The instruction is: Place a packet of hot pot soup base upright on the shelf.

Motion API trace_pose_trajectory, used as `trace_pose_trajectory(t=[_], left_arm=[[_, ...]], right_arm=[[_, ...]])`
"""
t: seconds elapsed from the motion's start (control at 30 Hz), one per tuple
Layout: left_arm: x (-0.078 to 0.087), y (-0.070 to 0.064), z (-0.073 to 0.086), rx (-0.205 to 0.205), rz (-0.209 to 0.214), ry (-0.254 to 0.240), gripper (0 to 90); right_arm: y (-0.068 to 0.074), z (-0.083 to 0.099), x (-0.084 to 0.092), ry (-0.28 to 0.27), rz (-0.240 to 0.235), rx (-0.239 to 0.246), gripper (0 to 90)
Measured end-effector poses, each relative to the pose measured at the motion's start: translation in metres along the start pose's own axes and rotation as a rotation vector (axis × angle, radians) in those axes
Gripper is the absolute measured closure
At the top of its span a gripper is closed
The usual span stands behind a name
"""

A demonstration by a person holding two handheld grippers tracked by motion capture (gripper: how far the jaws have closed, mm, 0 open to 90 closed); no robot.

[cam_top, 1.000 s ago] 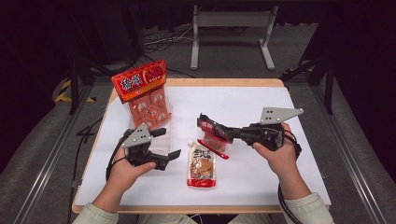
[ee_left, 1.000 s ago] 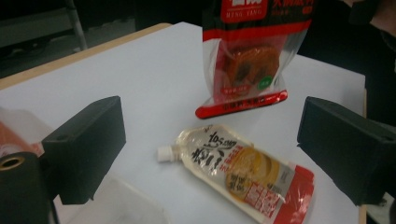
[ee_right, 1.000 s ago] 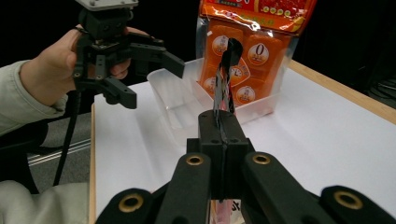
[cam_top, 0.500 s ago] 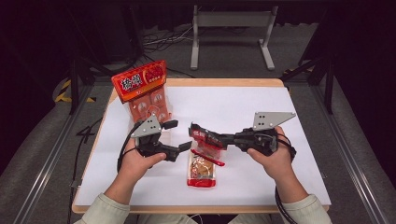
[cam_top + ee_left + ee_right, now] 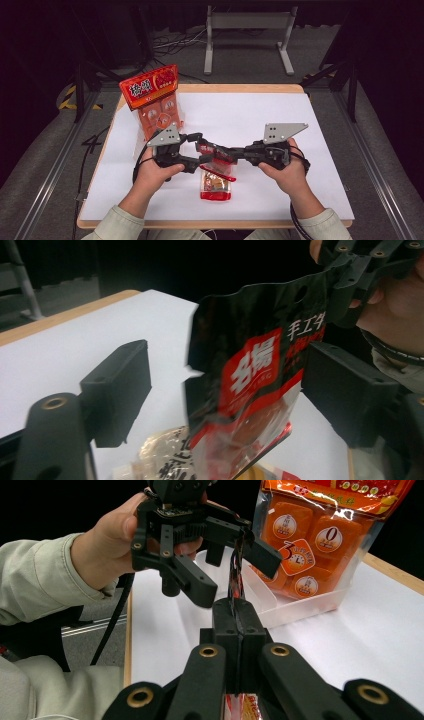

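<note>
The right gripper (image 5: 226, 152) holds a black-and-red snack packet (image 5: 214, 152) above the white table (image 5: 260, 115), its jaws pressed together on one edge of the packet. The left gripper (image 5: 201, 148) faces it from the other side. Its jaws stand spread either side of the packet's free end and have just been closing, but the pads do not yet press on it. A second snack packet (image 5: 215, 186) lies flat on the table below. A large orange bag (image 5: 156, 102) stands upright in a clear tray (image 5: 295, 611) behind the left gripper.
</note>
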State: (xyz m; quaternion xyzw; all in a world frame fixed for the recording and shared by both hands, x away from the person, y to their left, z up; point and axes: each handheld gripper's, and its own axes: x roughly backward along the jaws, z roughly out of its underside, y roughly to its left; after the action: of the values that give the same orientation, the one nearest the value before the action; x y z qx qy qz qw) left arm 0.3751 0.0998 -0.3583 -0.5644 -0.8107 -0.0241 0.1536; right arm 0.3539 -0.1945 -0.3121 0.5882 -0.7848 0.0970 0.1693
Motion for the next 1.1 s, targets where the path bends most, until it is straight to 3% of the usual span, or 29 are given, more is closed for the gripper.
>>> trace_pose_trajectory(t=[0.1,0.23,0.33,0.4,0.5,0.57,0.87,1.1], left_arm=[[-0.006,-0.003,-0.002,-0.013,0.017,-0.005,26.4],[-0.007,-0.002,-0.003,-0.025,0.04,-0.016,38.4],[-0.003,-0.001,-0.002,-0.066,0.056,-0.008,56.7],[-0.001,0.0,-0.002,-0.057,0.087,-0.02,70.5],[0.001,0.001,-0.003,-0.073,0.094,-0.007,81.1],[0.004,-0.001,-0.004,-0.097,0.103,0.015,83.1],[0.009,-0.002,-0.009,-0.115,0.13,0.026,88.7],[0.017,-0.001,-0.018,-0.152,0.121,0.04,88.9]], right_arm=[[0.0,0.001,-0.002,0.003,0.001,0.001,90.0],[0.0,0.002,-0.003,0.002,0.0,0.001,90.0],[0.001,0.002,-0.002,0.003,0.018,0.005,90.0],[0.001,0.002,-0.001,0.003,0.023,0.003,90.0],[0.001,0.003,-0.003,0.005,0.028,0.006,90.0],[0.001,0.003,-0.004,0.006,0.025,0.006,90.0],[0.0,0.005,-0.004,-0.007,0.046,-0.003,88.4],[0.0,0.006,0.003,-0.044,0.069,-0.01,75.5]])
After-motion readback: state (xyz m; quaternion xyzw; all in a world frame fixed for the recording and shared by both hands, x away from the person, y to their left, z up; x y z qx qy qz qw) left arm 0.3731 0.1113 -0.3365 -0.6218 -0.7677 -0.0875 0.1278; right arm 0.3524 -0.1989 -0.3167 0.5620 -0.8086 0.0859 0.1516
